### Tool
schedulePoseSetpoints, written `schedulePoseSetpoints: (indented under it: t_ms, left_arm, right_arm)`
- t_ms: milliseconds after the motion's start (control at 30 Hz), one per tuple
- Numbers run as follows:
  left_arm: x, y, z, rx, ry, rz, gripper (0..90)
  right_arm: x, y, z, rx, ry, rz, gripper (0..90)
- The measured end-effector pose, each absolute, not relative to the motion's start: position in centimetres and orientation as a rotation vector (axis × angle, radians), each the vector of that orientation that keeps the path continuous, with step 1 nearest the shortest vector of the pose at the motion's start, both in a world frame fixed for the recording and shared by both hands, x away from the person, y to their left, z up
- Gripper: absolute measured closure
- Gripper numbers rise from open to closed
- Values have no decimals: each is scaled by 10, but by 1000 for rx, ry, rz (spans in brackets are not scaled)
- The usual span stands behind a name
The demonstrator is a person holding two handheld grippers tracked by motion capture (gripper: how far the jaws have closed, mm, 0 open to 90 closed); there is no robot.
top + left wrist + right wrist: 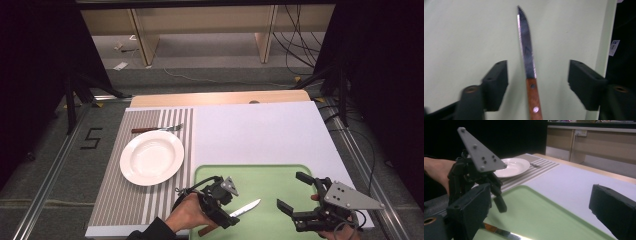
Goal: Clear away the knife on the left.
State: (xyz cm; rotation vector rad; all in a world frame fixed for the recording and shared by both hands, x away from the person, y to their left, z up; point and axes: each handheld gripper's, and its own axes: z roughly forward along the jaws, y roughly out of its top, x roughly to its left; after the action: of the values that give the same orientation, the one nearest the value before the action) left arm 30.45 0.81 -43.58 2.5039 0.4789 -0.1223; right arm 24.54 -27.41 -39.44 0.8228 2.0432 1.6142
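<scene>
**Knife on tray, left gripper open astride it**

Knife (239, 212) lies flat on the green tray (270, 172), near the tray's front-left part. Blade tip points right and away, wooden handle back toward the person. Left gripper (223, 206) sits right over the handle end. In the left gripper view the knife (529, 72) runs straight up between the jaws, along the gripper's own axis, pads clear of it both sides. Jaws wide apart, nothing held. Right gripper (295, 192) hovers over the tray's right side, jaws spread, empty, well apart from the blade. Left hand is clearly the nearer one. Plate (152, 157) and fork (157, 129) sit on the striped mat (117, 197), left of the tray on the worktop.
</scene>
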Motion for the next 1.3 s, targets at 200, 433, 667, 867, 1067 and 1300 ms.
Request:
schedulePoseSetpoints:
  t_ms: [200,433,667,867,1067,1300]
  left_arm:
    - [297,-5,-441,2546,382,-132,701]
    - [295,-13,-449,2593,345,-145,873]
    - [297,-16,-457,2611,382,-160,897]
    - [298,-17,-461,2634,416,-136,897]
    - [302,-15,-463,2641,445,-130,898]
    - [306,-12,-463,2640,478,-114,898]
  right_arm:
    - [246,-274,-394,821,2040,1619,52]
    - [246,-274,-394,819,2042,1620,53]
    - [246,-274,-395,817,2045,1615,53]
    - [246,-274,-395,818,2044,1617,53]
    - [246,-274,-394,815,2045,1614,53]
    - [246,-274,-394,813,2047,1612,54]
